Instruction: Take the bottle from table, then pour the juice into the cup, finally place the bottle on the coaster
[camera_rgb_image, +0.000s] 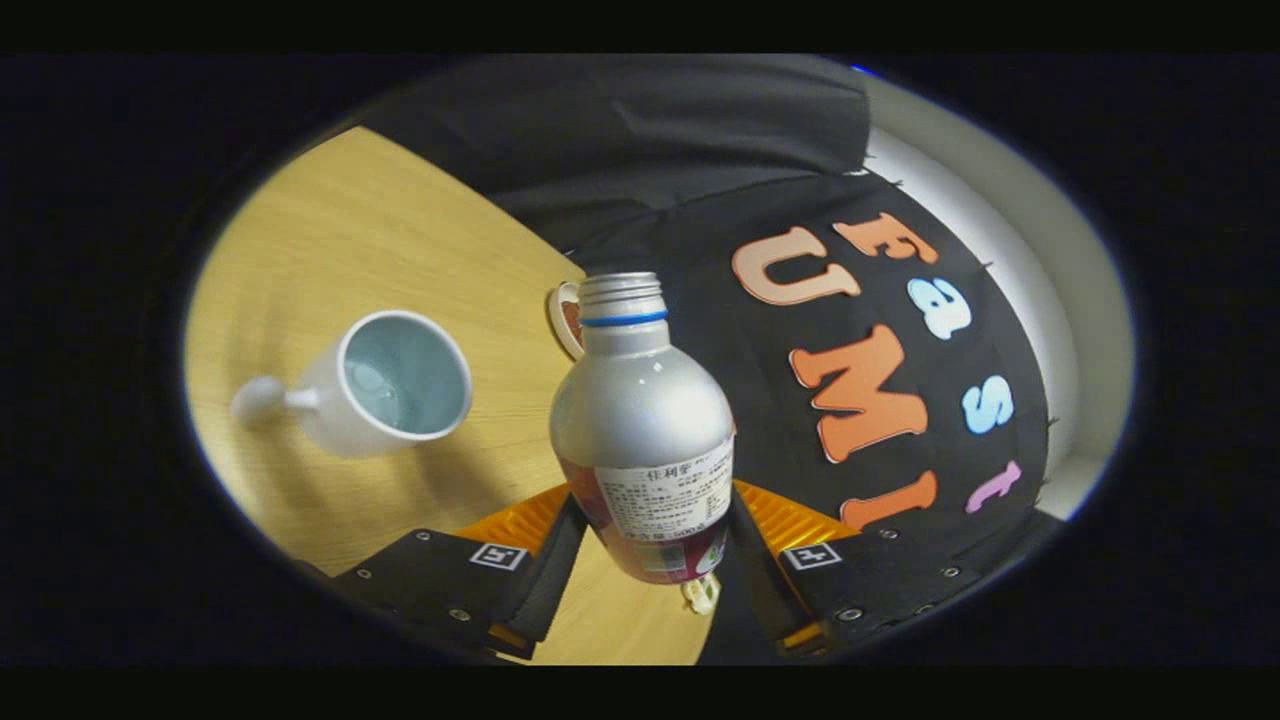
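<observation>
The gripper (655, 545) is clamped on the lower body of the silver aluminium bottle (640, 420), one finger pressing each side of its label, cap off and open neck pointing away. The bottle hangs above the wooden table (330, 240). The white handled cup (385, 385) stands off to the bottle's side; the coaster (566, 318) peeks out just behind the bottle's neck. To pour well, I judge the neck should first sit over the cup's mouth, then tip slowly.

Gripper (645, 545): two flat finger plates with small round screws, each carrying a square black-and-white marker tag near its inner edge; ribbed orange housing behind the plates.
</observation>
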